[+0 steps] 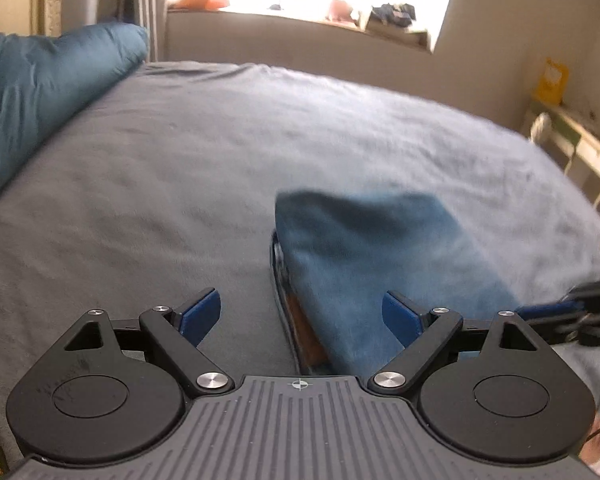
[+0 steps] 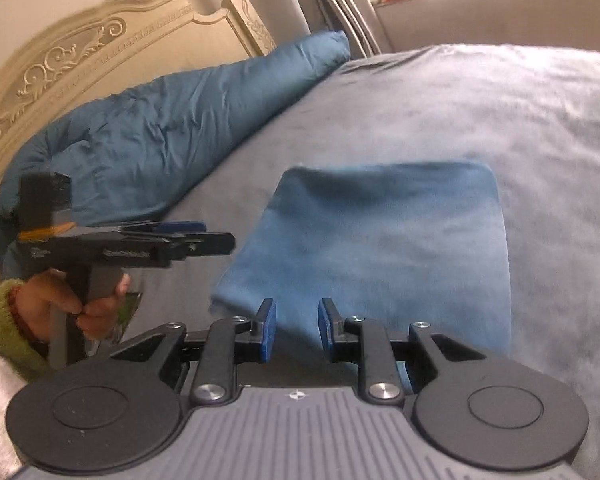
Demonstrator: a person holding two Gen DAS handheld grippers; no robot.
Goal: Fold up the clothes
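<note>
A folded blue garment (image 2: 380, 248) lies flat on the grey bed sheet (image 2: 500, 112). In the left wrist view the garment (image 1: 380, 248) shows a dark edge and an orange-brown layer along its left fold. My left gripper (image 1: 300, 316) hovers open and wide over the garment's near left edge, with nothing between its blue pads. My right gripper (image 2: 298, 326) hangs just above the garment's near edge with a narrow gap between its pads; they press on nothing. From the side, the left gripper (image 2: 220, 240) is held by a hand in a green cuff (image 2: 4, 320). The right gripper (image 1: 540, 312) enters at the right edge.
A teal duvet (image 2: 160, 128) is bunched along the left of the bed against a carved cream headboard (image 2: 80, 60). Beyond the bed is a bright window sill (image 1: 300, 12) with several items. A pale shelf (image 1: 572, 148) and a yellow pack (image 1: 552, 80) stand at the right.
</note>
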